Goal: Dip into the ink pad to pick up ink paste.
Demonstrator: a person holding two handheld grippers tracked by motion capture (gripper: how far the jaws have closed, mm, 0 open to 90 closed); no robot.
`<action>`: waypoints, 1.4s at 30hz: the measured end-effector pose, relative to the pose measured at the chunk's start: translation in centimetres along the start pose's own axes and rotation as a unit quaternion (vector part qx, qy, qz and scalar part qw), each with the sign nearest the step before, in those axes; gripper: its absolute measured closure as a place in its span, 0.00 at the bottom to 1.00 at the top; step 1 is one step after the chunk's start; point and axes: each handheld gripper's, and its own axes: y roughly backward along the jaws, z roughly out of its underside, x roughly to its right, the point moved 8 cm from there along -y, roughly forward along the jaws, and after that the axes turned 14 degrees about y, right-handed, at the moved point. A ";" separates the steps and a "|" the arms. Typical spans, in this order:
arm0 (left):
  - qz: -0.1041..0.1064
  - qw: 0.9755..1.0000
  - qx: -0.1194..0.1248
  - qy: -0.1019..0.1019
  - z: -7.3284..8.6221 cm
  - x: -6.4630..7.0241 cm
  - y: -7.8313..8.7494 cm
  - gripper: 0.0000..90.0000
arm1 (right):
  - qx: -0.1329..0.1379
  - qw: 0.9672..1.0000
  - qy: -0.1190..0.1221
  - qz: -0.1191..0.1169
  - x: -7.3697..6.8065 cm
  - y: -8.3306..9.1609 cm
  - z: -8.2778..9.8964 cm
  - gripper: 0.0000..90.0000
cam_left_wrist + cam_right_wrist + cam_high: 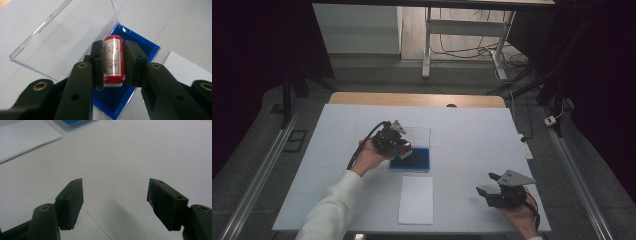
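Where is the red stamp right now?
The red stamp sits clamped in the left gripper, just above the blue ink pad, left of table centre in the high view.

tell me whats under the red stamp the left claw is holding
The blue ink pad lies under the red stamp, its clear lid open behind. The left claw and stamp cover the stamp's face, so contact with the pad cannot be judged.

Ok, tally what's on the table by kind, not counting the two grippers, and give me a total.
Red stamp, held over the case: 1
Blue ink pad case, its clear lid open: 1
White paper sheet: 1
Total: 3
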 end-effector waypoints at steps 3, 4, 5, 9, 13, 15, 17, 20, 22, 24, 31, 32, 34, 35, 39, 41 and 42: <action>-0.001 1.000 -0.006 0.002 0.0 0.0 -0.6 0.78 | -0.003 1.000 -0.002 -0.003 -0.1 -0.1 0.1 0.32; -0.002 1.000 -0.007 0.002 0.0 0.0 -0.7 0.78 | -0.001 1.000 -0.001 -0.003 -0.1 -0.1 0.0 0.32; -0.003 1.000 -0.009 0.002 0.0 0.0 -0.9 0.78 | -0.002 1.000 0.001 -0.004 -0.1 -0.2 0.0 0.32; -0.006 1.000 -0.015 0.003 0.1 -0.1 -1.3 0.78 | -0.003 1.000 0.001 -0.004 -0.2 -0.2 0.1 0.32; -0.010 1.000 -0.021 0.002 0.2 -0.2 -1.6 0.78 | -0.006 1.000 0.002 -0.005 -0.2 -0.2 0.2 0.32; -0.014 0.999 -0.029 0.000 0.4 -0.3 -1.8 0.78 | -0.006 1.000 0.002 -0.005 -0.2 -0.2 0.2 0.32; -0.014 0.999 -0.030 0.002 0.6 -0.4 -2.0 0.78 | -0.007 1.000 0.001 -0.005 -0.2 -0.2 0.2 0.32; -0.006 0.999 -0.029 0.012 0.9 -0.6 -1.9 0.78 | -0.006 1.000 -0.002 -0.005 -0.2 -0.2 0.2 0.32; -0.001 1.000 -0.027 0.016 1.0 -0.7 -1.9 0.78 | -0.006 1.000 -0.002 -0.005 -0.2 -0.2 0.2 0.32; -0.002 1.000 -0.027 0.016 1.0 -0.7 -1.9 0.78 | -0.007 1.000 0.002 -0.006 -0.2 -0.3 0.2 0.32; -0.011 0.999 -0.031 0.012 1.0 -0.5 -2.0 0.79 | -0.007 1.000 0.001 -0.006 -0.2 -0.3 0.2 0.32; -0.012 0.999 -0.032 0.012 1.0 -0.5 -2.0 0.79 | -0.008 1.000 0.002 -0.006 -0.2 -0.3 0.2 0.32; -0.017 0.999 -0.035 0.009 1.0 -0.4 -2.1 0.79 | -0.009 1.000 0.003 -0.006 -0.3 -0.3 0.2 0.32; -0.020 0.999 -0.038 0.007 1.0 -0.4 -2.2 0.79 | -0.010 1.000 0.002 -0.007 -0.3 -0.3 0.2 0.32; -0.032 0.998 -0.044 0.006 1.1 -0.2 -2.4 0.79 | -0.011 1.000 0.002 -0.007 -0.3 -0.4 0.2 0.32; -0.037 0.998 -0.049 0.001 1.2 -0.2 -2.4 0.79 | -0.010 1.000 0.002 -0.007 -0.4 -0.4 0.1 0.32; -0.034 0.998 -0.045 0.007 1.2 -0.2 -2.5 0.79 | -0.009 1.000 0.002 -0.007 -0.4 -0.4 0.1 0.32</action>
